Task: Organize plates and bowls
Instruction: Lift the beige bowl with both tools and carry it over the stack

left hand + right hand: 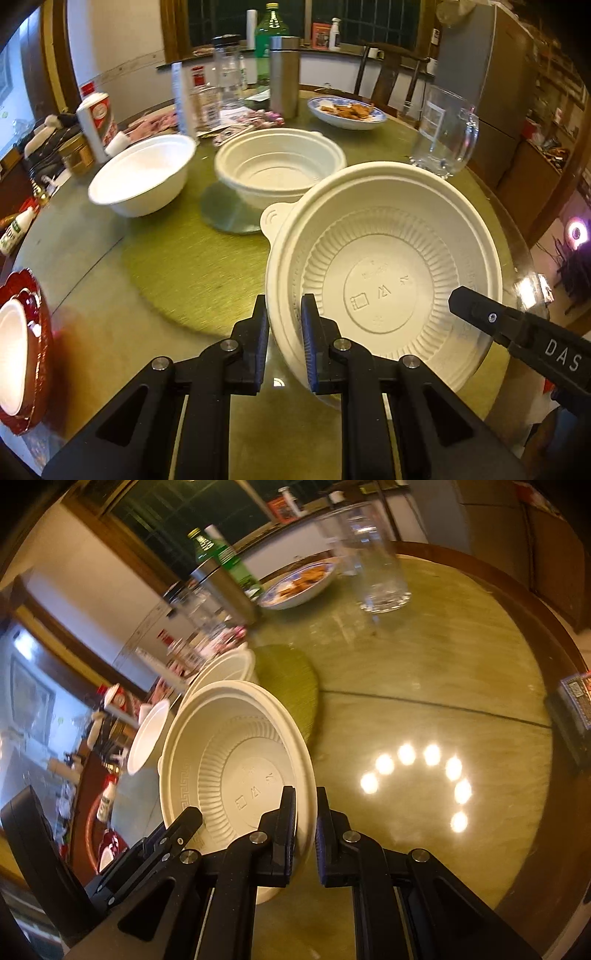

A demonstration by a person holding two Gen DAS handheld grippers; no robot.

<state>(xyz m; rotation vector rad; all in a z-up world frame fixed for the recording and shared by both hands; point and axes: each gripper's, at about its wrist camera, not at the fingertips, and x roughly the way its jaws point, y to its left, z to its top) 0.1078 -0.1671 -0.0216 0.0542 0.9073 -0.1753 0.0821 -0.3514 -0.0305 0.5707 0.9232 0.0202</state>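
A white ribbed plastic bowl is held tilted above the round table. My left gripper is shut on its near-left rim. My right gripper is shut on the opposite rim of the same bowl; one of its fingers shows in the left wrist view. A second ribbed white bowl stands on a grey disc further back. A smooth white bowl sits to its left. A red plate holding a small white dish is at the left edge.
A clear glass mug stands to the right. A blue-rimmed plate of food is at the back. Bottles, jars and a steel flask crowd the far left side. A dark box lies at the table's right edge.
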